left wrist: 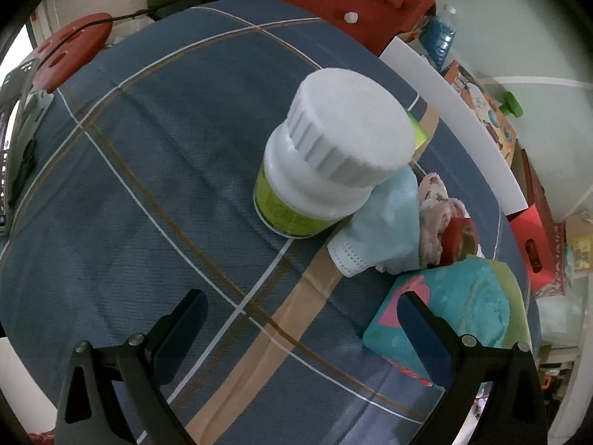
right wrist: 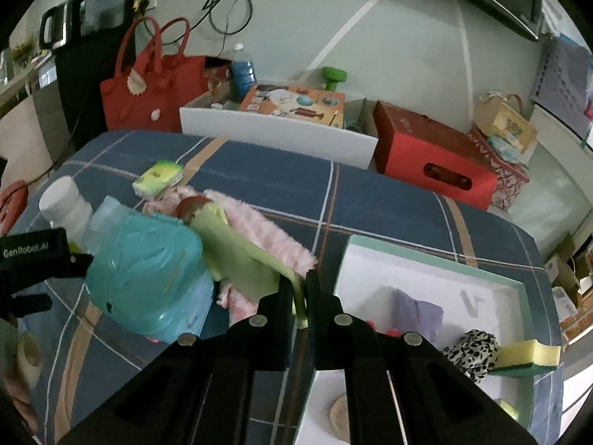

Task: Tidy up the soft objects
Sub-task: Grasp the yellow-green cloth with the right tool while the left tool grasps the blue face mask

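Right wrist view: the right gripper [right wrist: 306, 296] sits at lower centre, its two black fingers pinched close on a thin strip of pale green cloth [right wrist: 237, 256], a smooth, limp sheet that runs up and left over a fluffy pink towel [right wrist: 259, 230]. Just left of them lies a glossy teal tissue pack [right wrist: 148, 278], crinkled plastic, blocky with rounded corners. At the lower right a white tray [right wrist: 437, 259] with a mint-green rim rests on the plaid blue bedcover [right wrist: 389, 200]; inside it are one folded lilac cloth [right wrist: 418, 311], one leopard-print scrunchie [right wrist: 470, 348] and one yellow sponge [right wrist: 530, 356] with a green scouring layer, leaning on the tray's right rim. A second, smaller yellow-green sponge [right wrist: 159, 178] lies on the cover at upper left. Bare cover stretches between the pile and the tray's upper edge; the tray's middle is open.

Left wrist view: the left gripper [left wrist: 300, 319] is spread wide with nothing between its fingers, one fingertip at lower left, the other in front of the tissue pack at lower right. At centre stands one hard white bottle [left wrist: 326, 155] with a ribbed cap and lime label. Touching its right side is one pleated blue face mask [left wrist: 381, 233], crumpled against the pink towel. Wide, wrinkled cover lies free on the left half of the frame.
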A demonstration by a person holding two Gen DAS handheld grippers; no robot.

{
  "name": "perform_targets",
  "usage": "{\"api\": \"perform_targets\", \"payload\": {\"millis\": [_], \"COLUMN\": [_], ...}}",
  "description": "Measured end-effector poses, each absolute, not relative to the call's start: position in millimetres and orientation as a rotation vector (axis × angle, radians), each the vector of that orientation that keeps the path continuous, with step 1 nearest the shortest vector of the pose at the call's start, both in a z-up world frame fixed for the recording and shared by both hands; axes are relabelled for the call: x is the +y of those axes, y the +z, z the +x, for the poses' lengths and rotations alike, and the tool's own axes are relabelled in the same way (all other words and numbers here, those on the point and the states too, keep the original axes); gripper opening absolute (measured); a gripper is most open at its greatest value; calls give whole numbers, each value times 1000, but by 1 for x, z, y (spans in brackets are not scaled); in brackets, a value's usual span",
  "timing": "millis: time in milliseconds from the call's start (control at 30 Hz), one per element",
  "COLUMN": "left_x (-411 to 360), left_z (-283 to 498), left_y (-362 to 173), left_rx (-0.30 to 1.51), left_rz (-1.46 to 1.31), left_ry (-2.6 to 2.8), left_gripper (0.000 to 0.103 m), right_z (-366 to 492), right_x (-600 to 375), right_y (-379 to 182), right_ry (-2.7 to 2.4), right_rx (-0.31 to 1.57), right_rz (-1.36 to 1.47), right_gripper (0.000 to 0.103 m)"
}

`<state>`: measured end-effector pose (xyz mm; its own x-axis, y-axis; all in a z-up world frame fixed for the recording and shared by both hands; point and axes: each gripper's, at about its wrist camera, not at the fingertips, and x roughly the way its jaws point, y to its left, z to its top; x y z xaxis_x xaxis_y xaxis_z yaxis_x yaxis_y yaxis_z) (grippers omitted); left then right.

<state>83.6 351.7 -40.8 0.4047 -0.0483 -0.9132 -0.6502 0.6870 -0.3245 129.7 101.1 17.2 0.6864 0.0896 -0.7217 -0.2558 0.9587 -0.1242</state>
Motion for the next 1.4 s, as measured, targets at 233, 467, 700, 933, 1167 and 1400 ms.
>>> {"api": "perform_targets", "payload": {"millis": [233, 467, 700, 933, 1167, 1400], "left_x": [353, 350, 354, 358, 357, 359], "left_z": [83, 85, 83, 92, 105, 106], "left_y": [-37, -32, -30, -33, -41, -50], "left_rx": [1105, 1105, 1059, 1015, 1017, 1014], "left_rz": [-754, -747, -785, -837, -838, -868], "left_ry": [400, 370, 350, 326, 327, 340], "left_gripper": [103, 102, 101, 89, 75, 64], "right_z": [125, 119, 115, 115, 116, 118], "right_x": [87, 71, 59, 58, 57, 54], "right_y": [38, 59, 69, 68, 66, 64], "right_ry": [177, 143, 131, 133, 134, 134], "right_rx": [734, 671, 655, 663, 675, 685], "right_rz": [-177, -136, -104, -102, -97, -89], "right_gripper": [6, 6, 6, 6, 6, 6]}}
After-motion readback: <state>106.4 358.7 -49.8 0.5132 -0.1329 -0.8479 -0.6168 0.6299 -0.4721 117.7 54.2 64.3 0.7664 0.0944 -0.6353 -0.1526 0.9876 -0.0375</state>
